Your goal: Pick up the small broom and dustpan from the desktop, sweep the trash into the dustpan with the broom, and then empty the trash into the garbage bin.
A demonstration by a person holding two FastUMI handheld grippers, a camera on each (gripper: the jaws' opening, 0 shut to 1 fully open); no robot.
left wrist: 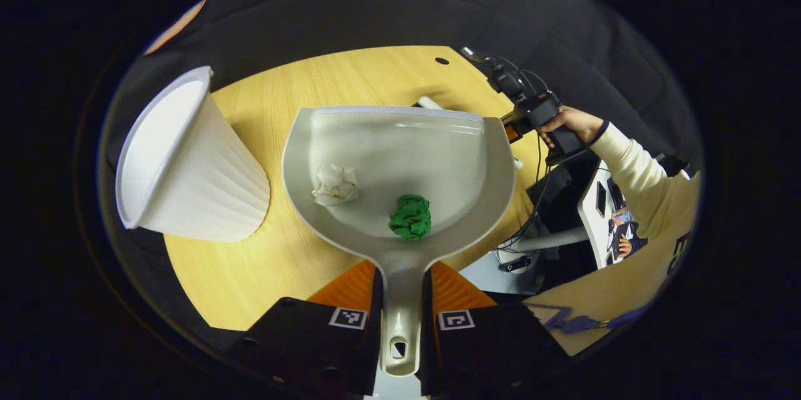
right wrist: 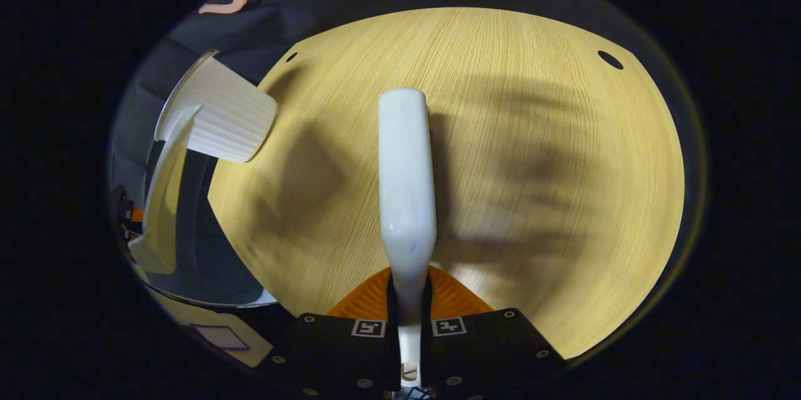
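Observation:
In the left gripper view a pale grey dustpan (left wrist: 400, 156) hangs above the wooden desktop (left wrist: 250, 262), its handle clamped by my left gripper (left wrist: 400, 309), which is shut on it. Inside the pan lie a crumpled white paper ball (left wrist: 335, 184) and a green paper ball (left wrist: 411, 216). A white ribbed garbage bin (left wrist: 188, 162) stands to the pan's left. Farther right a hand holds the right gripper (left wrist: 532, 112). In the right gripper view my right gripper (right wrist: 408, 318) is shut on the handle of the white broom (right wrist: 407, 187), held over the desktop (right wrist: 532, 168). The dustpan's edge (right wrist: 159, 200) and the bin (right wrist: 219, 112) show at the left.
The desktop has small round holes near its far edge (right wrist: 609, 59). Cables and a chair base (left wrist: 532, 243) sit beyond the table's right side, below a cream sleeve (left wrist: 632, 168).

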